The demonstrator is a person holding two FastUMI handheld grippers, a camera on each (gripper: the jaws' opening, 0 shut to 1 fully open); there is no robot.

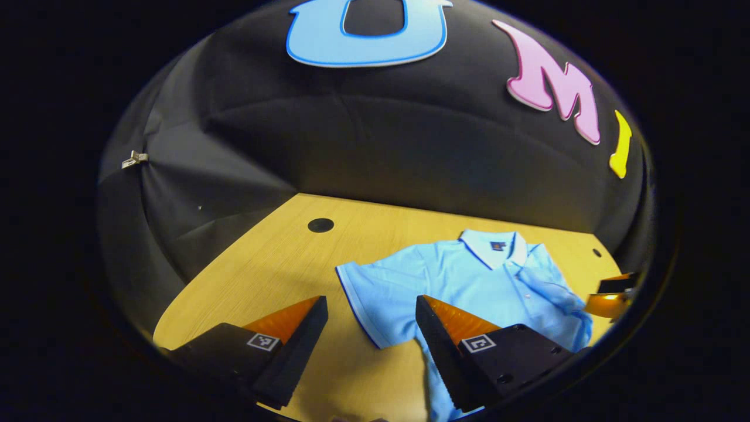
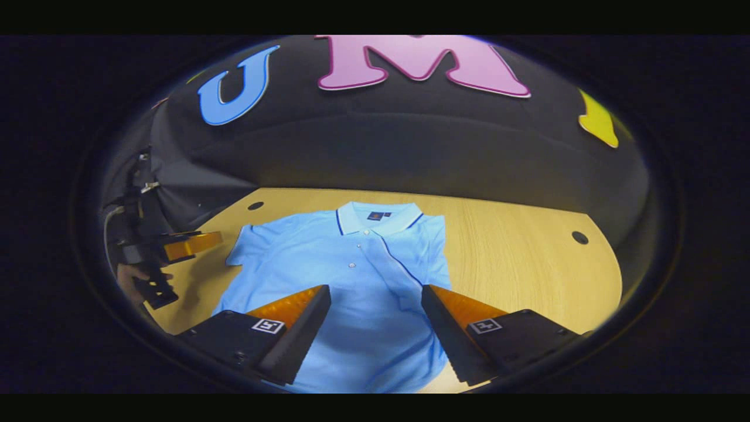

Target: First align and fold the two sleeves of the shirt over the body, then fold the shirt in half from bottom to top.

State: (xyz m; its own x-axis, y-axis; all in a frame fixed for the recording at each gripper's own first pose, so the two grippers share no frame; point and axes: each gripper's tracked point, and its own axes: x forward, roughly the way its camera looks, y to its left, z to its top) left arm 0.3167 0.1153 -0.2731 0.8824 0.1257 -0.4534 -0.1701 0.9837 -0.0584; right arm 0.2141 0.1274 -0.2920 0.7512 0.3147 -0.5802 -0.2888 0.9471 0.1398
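The shirt (image 2: 345, 275) lies flat on the table (image 2: 515, 264), right sleeve already folded in; both grippers, left (image 1: 371, 328) and right (image 2: 375, 319), hover wide and empty. Pinching the left sleeve (image 1: 369, 293) too deep risks dragging the body askew

My left gripper (image 1: 370, 319) has its far finger (image 1: 436, 328) covering part of the shirt (image 1: 469, 281), and the shirt's hem runs off the bottom of the left gripper view. There my right gripper (image 1: 609, 296) is cut by the rim, so I cannot tell how its jaws stand. In the right gripper view my fingers (image 2: 304, 316) hide the shirt's lower sides, and the label inside the collar (image 2: 378, 215) is too small to make out.
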